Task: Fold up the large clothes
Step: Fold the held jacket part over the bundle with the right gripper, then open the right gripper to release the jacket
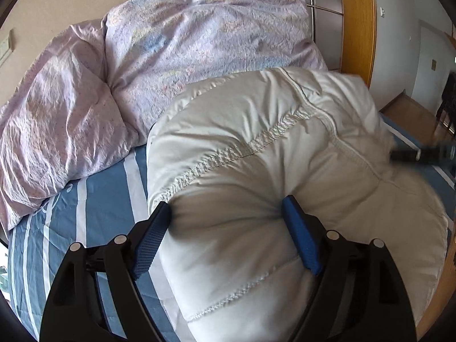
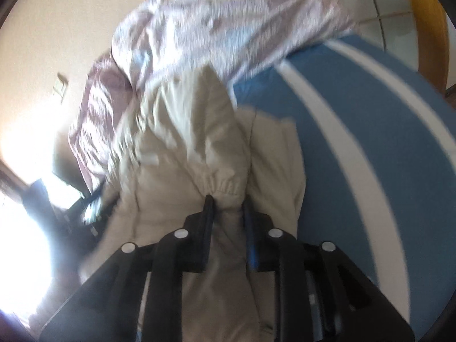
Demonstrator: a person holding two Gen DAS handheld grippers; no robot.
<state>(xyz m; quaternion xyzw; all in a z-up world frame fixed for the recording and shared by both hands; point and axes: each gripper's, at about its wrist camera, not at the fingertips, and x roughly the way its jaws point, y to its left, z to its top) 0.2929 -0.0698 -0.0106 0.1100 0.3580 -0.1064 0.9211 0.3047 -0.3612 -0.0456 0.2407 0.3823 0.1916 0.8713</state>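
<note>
White padded coat (image 1: 256, 148) fills both views' tools.

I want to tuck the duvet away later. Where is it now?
In the left wrist view the lilac duvet is bunched at the far side of the striped bed, behind the white jacket.

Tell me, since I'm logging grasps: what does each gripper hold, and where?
Left gripper: wide around a puffy quilted fold of the white padded jacket. Right gripper: fingers on a gathered elastic edge, likely a cuff; the view is blurred.
</note>
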